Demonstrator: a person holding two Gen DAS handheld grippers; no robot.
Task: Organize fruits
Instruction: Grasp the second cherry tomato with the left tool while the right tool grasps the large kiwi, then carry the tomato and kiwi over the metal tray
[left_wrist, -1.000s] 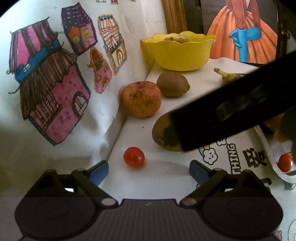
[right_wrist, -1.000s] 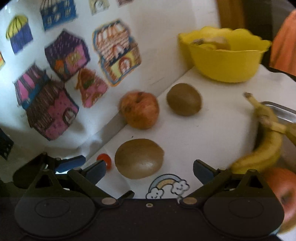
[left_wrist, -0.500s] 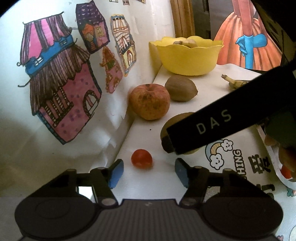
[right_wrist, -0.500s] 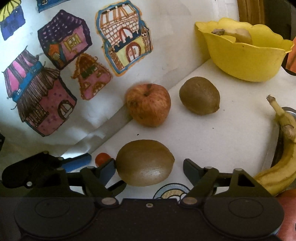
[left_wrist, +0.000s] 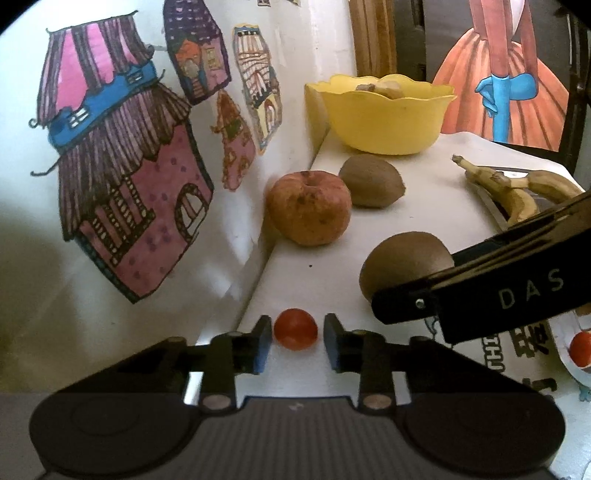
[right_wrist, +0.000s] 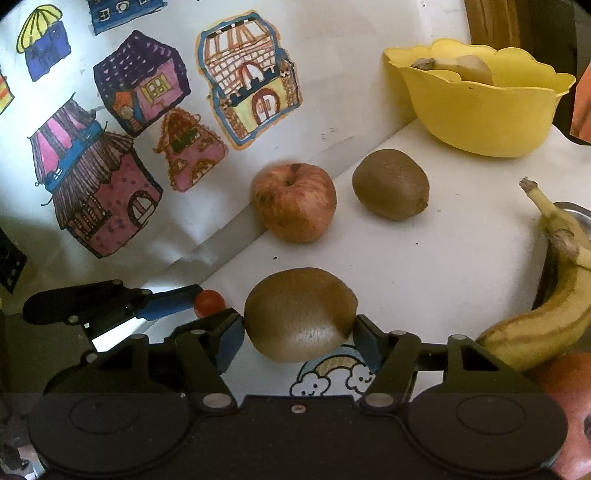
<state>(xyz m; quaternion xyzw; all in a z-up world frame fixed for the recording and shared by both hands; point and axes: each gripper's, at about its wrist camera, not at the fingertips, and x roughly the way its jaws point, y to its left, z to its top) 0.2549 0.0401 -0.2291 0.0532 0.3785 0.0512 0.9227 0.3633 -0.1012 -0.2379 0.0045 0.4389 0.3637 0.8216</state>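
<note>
A white tabletop (left_wrist: 436, 177) is running along a wall papered with crayon drawings of houses (right_wrist: 99, 188), and fruit is lying all over it. Down at the near edge, the left gripper (left_wrist: 295, 341) is sitting low with its jaws either side of a cherry tomato (left_wrist: 295, 328); a sliver of gap is showing on both sides, so it is bracketing the tomato, not squeezing it. Just beside it, the right gripper (right_wrist: 299, 334) is pressing both pads against a kiwi (right_wrist: 300, 314), clamping it at its widest part over a rainbow sticker (right_wrist: 332, 373). Whether the kiwi is touching the table, I cannot tell. Further back, an apple (right_wrist: 294, 201) is resting against the wall with a second kiwi (right_wrist: 390, 183) near it, apart. A yellow bowl (right_wrist: 480, 114) is standing in the far corner, holding a banana piece (right_wrist: 458, 68). To the right, bananas (right_wrist: 554, 295) are lying over the rim of a metal tray (right_wrist: 570, 208).
</note>
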